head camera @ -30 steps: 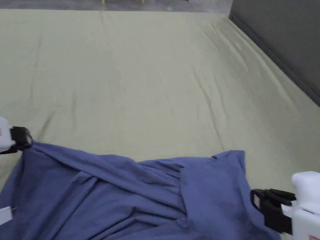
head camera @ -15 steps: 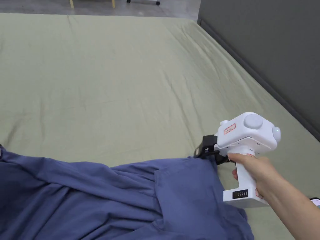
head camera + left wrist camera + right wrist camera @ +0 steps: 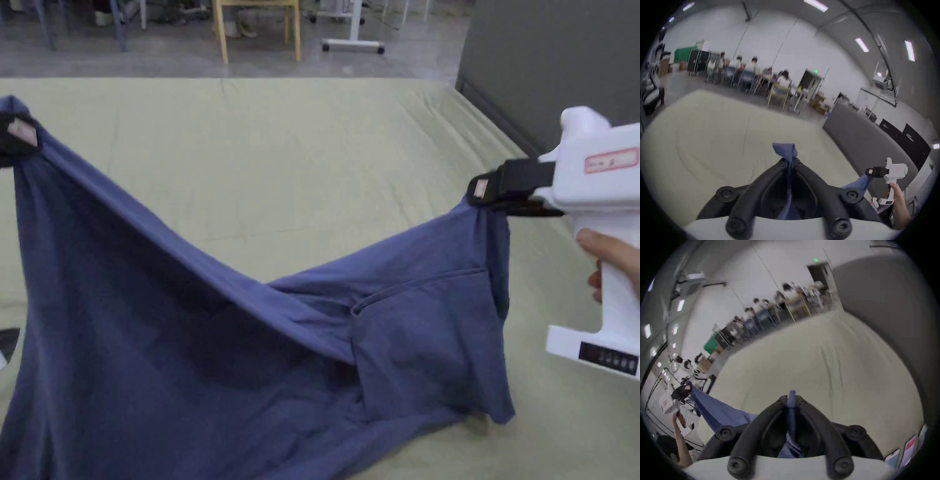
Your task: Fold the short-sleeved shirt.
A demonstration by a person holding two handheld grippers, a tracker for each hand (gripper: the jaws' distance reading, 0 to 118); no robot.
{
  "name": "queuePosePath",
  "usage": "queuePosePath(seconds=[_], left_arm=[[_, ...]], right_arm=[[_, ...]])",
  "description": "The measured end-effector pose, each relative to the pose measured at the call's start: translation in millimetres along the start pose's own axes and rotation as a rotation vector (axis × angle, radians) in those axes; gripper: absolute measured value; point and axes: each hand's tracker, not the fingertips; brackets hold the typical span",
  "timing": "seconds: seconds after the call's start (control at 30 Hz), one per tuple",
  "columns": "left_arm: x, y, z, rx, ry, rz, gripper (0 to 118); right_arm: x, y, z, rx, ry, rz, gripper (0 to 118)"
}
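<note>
Item: your left gripper (image 3: 790, 163). Its fingers (image 3: 799, 164) were clamped on a bunched corner of the short-sleeved shirt (image 3: 187, 350), a tuft poking out past the tips.

Item: your right gripper (image 3: 791, 400). Its fingers (image 3: 803, 400) were likewise pinched on a narrow fold of the same cloth.

Item: shirt, blue, soft matte knit. It hung between the two grips, high at left and right, sagging in a deep V at the middle. The lower part trailed on the surface (image 3: 325, 162) near you, and a squarish flap lay folded over at the right.

Item: surface, pale green sheet, lightly creased.

Handling, as judged: you would do well to draw both grips apart evenly until the top edge ran taut, then lay the shirt down flat, far edge first.
</note>
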Motion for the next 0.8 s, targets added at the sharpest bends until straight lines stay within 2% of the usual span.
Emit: queuePosePath(seconds=[0.07,0.17,0.3,0.43,0.53,0.67,0.8], left_arm=[[14.7,49.3,23.3,0.071,0.020,-0.071,1],[34.6,120.0,52.0,0.179,0.078,-0.153,1],[49.4,206.0,65.4,0.287,0.133,-0.141,1],[49.7,269.7,42.4,0.333,0.228,-0.102,1],[43.1,297.4,16.0,0.359,0.313,-0.100,1],[30.8,294.4,-23.8,0.362,0.405,-0.201,1],[1.4,254.6,-67.6,0.344,0.344,-0.151,1]], right_arm=[[-21.7,43.0,29.1,0.084,0.048,0.026,9],[-51.8,107.8,65.8,0.211,0.064,0.075,8],[-84.1,193.5,83.6,0.316,0.050,0.118,8],[-112.2,261.3,65.9,0.363,-0.025,0.132,8],[-126.7,292.0,49.4,0.416,-0.039,0.137,8],[-129.7,304.7,17.6,0.428,-0.059,0.141,8],[-107.5,286.3,-34.5,0.416,-0.065,0.092,8]])
